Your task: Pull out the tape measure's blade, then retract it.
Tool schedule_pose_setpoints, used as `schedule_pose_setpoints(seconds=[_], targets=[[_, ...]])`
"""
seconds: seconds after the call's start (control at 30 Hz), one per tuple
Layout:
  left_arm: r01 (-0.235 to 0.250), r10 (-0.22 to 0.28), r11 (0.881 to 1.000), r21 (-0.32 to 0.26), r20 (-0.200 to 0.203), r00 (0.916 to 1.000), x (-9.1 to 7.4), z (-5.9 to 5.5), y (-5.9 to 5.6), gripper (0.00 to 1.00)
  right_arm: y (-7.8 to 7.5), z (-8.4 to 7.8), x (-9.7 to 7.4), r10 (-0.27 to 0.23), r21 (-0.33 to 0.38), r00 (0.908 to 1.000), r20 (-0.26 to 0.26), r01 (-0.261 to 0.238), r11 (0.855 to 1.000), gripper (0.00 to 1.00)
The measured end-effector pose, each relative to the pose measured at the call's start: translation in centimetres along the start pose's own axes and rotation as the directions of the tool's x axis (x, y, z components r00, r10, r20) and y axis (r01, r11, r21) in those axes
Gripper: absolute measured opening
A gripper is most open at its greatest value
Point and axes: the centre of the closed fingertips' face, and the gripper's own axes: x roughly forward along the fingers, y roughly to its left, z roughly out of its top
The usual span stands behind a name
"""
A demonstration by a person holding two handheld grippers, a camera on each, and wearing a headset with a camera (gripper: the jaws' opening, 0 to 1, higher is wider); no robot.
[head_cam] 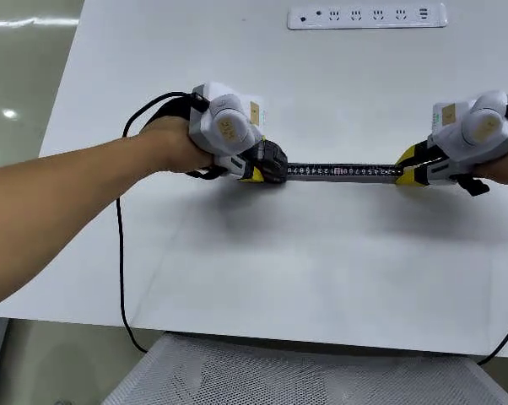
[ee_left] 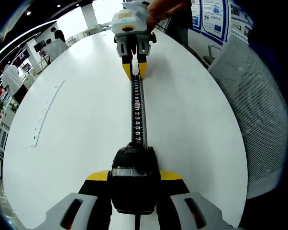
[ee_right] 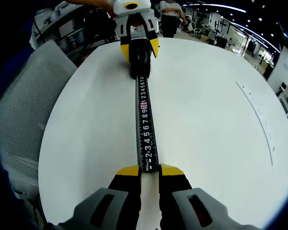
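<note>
Drawing out the blade [head_cam: 343, 171]
The left gripper [head_cam: 261, 165] is clamping the tape measure case [head_cam: 272, 161] in front of the power strip [head_cam: 366, 16]; the right gripper [head_cam: 408, 167] is pinching the blade tip, best pulling straight and level.

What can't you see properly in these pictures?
- End hook of the dark numbered metal blade: right gripper view, pinched inside the right claw.
- Sides of the black plastic tape measure case: left gripper view, covered by the left claw.
- Blade numbers: head view, too small.
</note>
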Motion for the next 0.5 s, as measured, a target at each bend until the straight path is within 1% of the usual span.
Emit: schedule_pose_setpoints(seconds=[0.3,0.5], targets=[[0.001,-0.001,1.0,0.001,0.0,1.0,0.1,0.0,0.0,0.33,-0.1,-1.6,-0.9,-0.007,0.01,0.9998,-0.017,0.008,1.0,0.09],[0.002,-0.002,1.0,0.003,-0.001,1.0,0.1,0.0,0.0,0.33,-0.2,-2.0,-1.2,-0.009,0.01,0.9997,-0.023,0.009,1.0,0.09]])
